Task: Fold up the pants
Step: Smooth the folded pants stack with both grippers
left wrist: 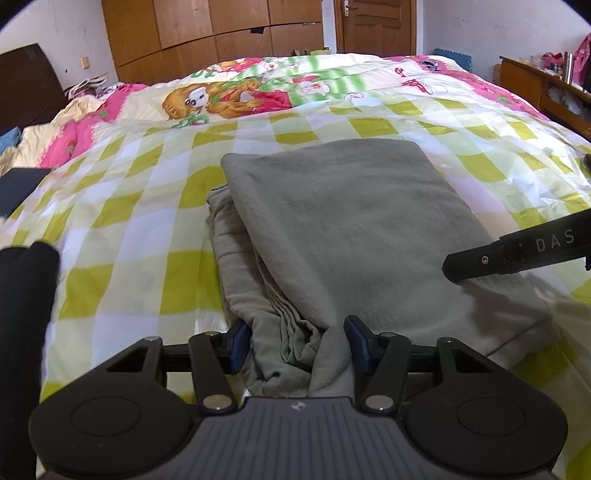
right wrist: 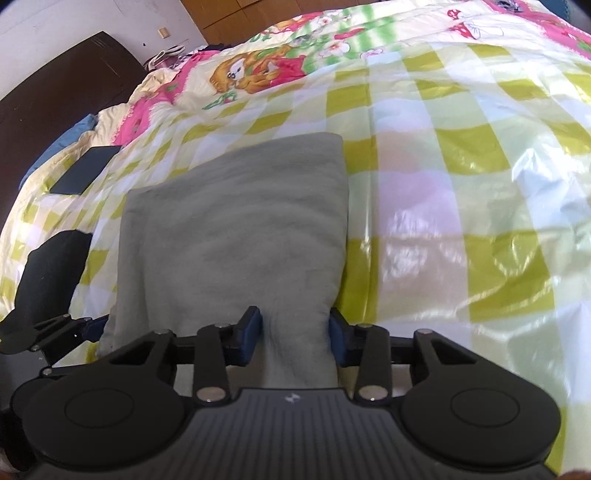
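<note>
A glossy yellow-green and white checked plastic sheet (left wrist: 147, 206) covers the near part of the bed. Beyond it lies a pink cartoon-bear quilt (left wrist: 229, 96). A flat dark rectangular object (right wrist: 85, 170) rests at the left. Wooden wardrobe (left wrist: 207, 33) and brown door (left wrist: 375, 26) stand far behind.

White letters "DAS" on the black arm of the right tongs (left wrist: 517, 254), no other readable text

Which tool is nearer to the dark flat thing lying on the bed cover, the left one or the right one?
Left. The dark flat thing lies left of the pants; the left tool works at their left edge, the right tool at their right edge.
</note>
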{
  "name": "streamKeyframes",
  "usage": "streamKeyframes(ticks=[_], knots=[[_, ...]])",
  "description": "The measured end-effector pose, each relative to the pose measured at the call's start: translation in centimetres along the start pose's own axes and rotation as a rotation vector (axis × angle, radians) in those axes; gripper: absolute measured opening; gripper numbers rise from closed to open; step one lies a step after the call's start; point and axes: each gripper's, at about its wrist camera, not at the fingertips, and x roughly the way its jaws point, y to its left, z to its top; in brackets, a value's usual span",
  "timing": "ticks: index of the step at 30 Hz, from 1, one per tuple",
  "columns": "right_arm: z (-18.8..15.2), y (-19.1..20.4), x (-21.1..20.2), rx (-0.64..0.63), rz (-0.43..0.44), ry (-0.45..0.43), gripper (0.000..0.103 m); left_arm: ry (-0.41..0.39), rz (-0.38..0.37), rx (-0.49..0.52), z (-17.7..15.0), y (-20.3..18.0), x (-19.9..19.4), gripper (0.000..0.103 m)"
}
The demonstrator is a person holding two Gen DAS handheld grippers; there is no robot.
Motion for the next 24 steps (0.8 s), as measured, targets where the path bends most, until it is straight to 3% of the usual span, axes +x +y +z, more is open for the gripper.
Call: streamKeyframes(ticks=[13, 24], knots=[[2.6, -0.8, 1.1, -0.002, -0.087, -0.018, 0.04, -0.014, -0.013, 0.051, 3.6, -0.7, 3.3, 0.068], [3.9, -0.9, 1.6, -0.016, -0.121, -0.023, 0.041, -0.011, 0.005, 0.032, 3.8, -1.0, 3.4, 0.069]])
